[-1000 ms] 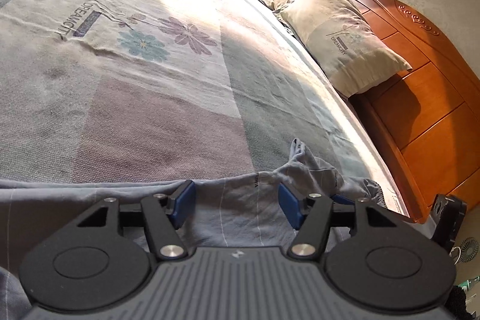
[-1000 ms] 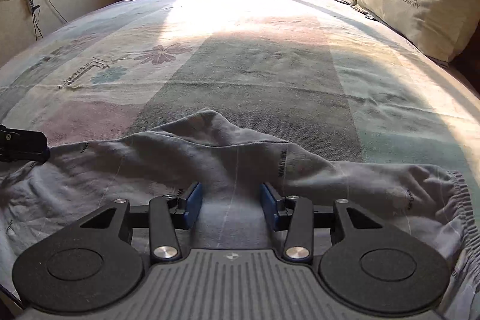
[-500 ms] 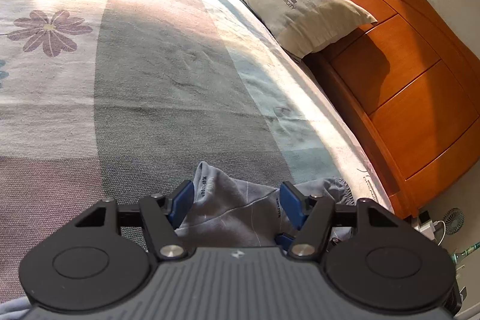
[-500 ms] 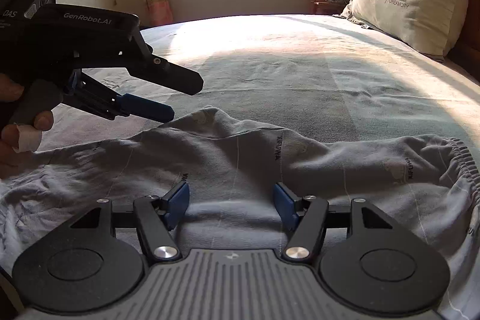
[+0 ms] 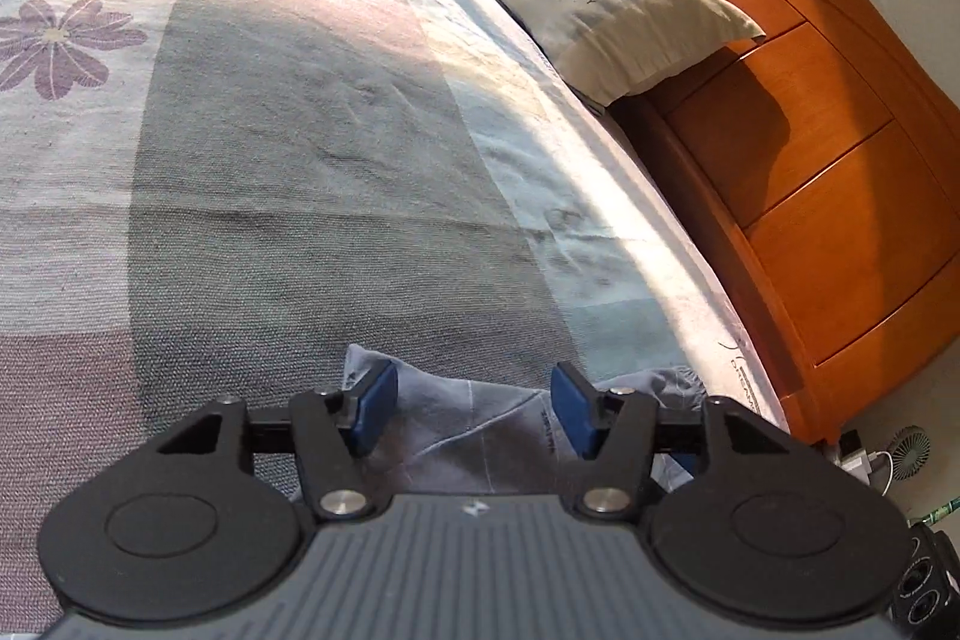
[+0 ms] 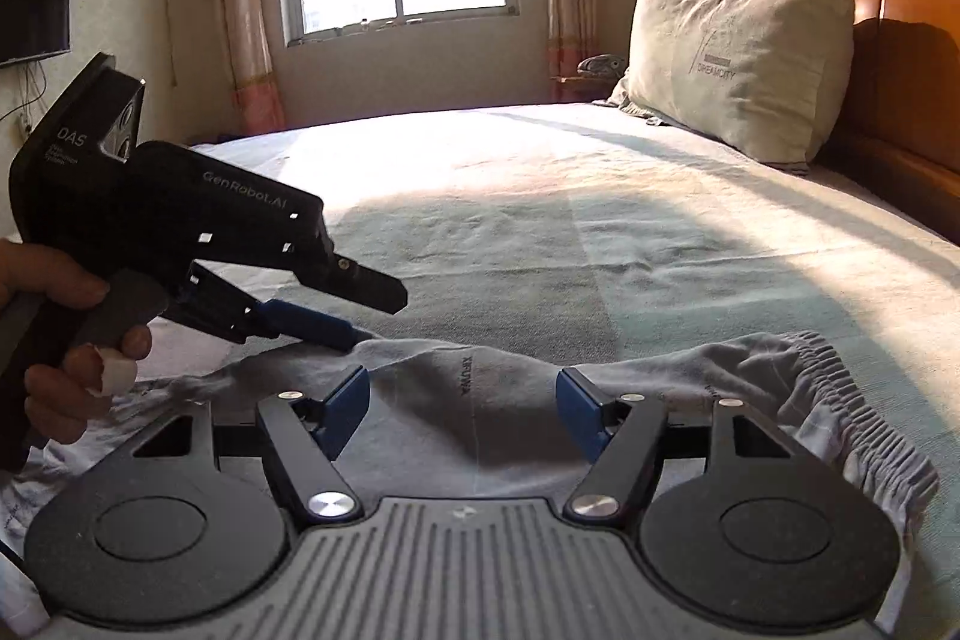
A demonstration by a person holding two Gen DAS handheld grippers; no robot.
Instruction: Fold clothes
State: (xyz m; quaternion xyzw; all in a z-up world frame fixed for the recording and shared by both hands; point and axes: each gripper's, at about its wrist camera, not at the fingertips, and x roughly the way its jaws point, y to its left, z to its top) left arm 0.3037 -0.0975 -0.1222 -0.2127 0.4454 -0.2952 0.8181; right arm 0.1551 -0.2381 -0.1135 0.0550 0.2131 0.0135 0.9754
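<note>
Sunlit bed (image 6: 600, 220), grey trousers (image 6: 480, 400) rumpled along near edge, left gripper (image 5: 474, 400) and right gripper (image 6: 462, 406) both agape, empty, above cloth; likely snag: pinching one layer only.

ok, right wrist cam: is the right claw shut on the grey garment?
No. The right claw is open, its blue pads wide apart over the grey garment, gripping nothing.
</note>
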